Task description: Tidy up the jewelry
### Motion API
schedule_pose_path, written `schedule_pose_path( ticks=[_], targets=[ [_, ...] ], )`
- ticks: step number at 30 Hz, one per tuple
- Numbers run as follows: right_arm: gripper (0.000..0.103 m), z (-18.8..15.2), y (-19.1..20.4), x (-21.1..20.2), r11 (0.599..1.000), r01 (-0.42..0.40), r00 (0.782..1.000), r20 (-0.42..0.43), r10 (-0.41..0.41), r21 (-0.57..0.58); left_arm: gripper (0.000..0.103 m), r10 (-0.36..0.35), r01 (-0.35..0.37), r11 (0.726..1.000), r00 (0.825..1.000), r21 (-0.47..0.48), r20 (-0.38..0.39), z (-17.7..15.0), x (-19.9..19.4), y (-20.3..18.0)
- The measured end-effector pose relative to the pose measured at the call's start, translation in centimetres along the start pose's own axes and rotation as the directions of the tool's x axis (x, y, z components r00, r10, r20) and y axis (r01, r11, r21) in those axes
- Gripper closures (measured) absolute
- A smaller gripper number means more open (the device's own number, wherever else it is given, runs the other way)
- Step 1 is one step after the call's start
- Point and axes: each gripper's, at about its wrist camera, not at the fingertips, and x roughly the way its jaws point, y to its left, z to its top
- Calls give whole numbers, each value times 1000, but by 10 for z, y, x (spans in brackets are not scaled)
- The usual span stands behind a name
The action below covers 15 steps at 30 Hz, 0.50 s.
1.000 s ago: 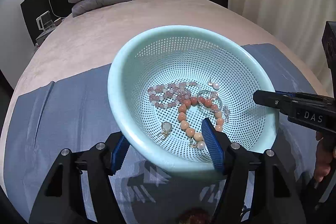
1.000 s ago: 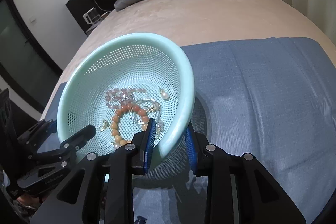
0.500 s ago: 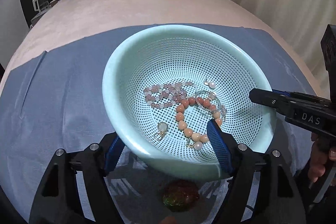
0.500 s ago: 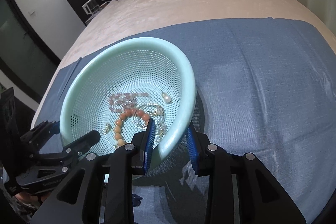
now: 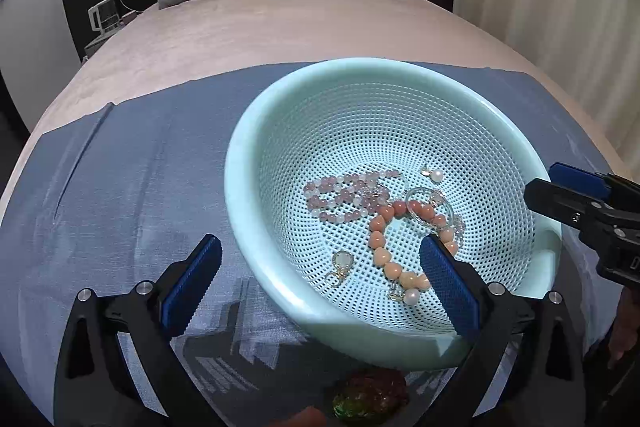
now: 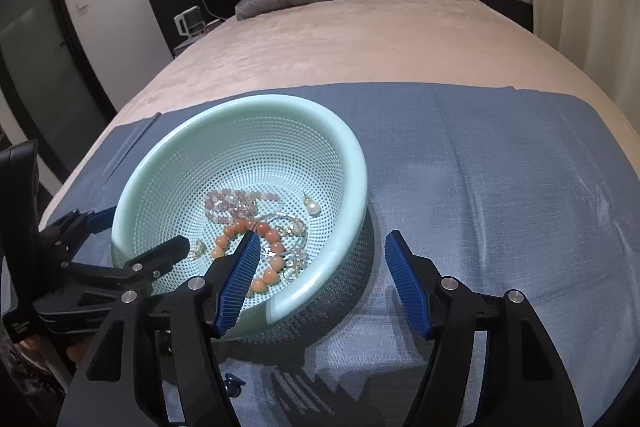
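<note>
- Now we hold both grippers at the near rim of the mint-green perforated basket (image 5: 400, 75), which sits on a blue cloth (image 5: 132, 163) spread across the foot of a beige bed (image 5: 280, 23).
- Left gripper (image 5: 320, 291): jaws opening, spread wide. One blue pad is outside the basket over the cloth, the other inside above the mesh. The near rim runs between them, pressed by neither.
- Right gripper (image 6: 320, 283): jaws opening too. One pad is inside the basket, the other outside over the cloth, with the rim between them and no pad pressing on it.
- Jewelry lies loose on the basket floor: an orange bead bracelet (image 5: 384, 251), a pale pink bead strand (image 5: 344, 195) just behind it, a clear ring-shaped piece (image 5: 430, 205) overlapping the orange beads, a pearl (image 5: 437, 175) toward the far right, and a small charm (image 5: 342, 263) near the front.
- A green-and-red glassy object (image 5: 368, 397) rests on the cloth at the near edge, below the basket.
</note>
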Motion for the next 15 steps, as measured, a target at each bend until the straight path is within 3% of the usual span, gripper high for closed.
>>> schedule_pose_path(
  ticks=[2, 4, 10, 15],
  targets=[
    [36, -3, 0, -6, 1000, 12, 1000, 16, -11, -12, 6, 5, -5, 1000, 1000, -24, -19, -2, -2, 0],
    [33, -6, 3, -12, 998, 44, 998, 43, -42, -37, 6, -33, 33, 999, 999, -30, 1, -3, -9, 2],
    [27, -20, 17, -38, 984, 126, 985, 130, -110, -126, 6, -53, 56, 997, 996, -55, 69, -10, -36, 4],
    [20, -37, 29, -61, 965, 191, 972, 175, -159, -182, 6, 16, -18, 1000, 992, 16, 122, -23, -64, -11]
  ],
)
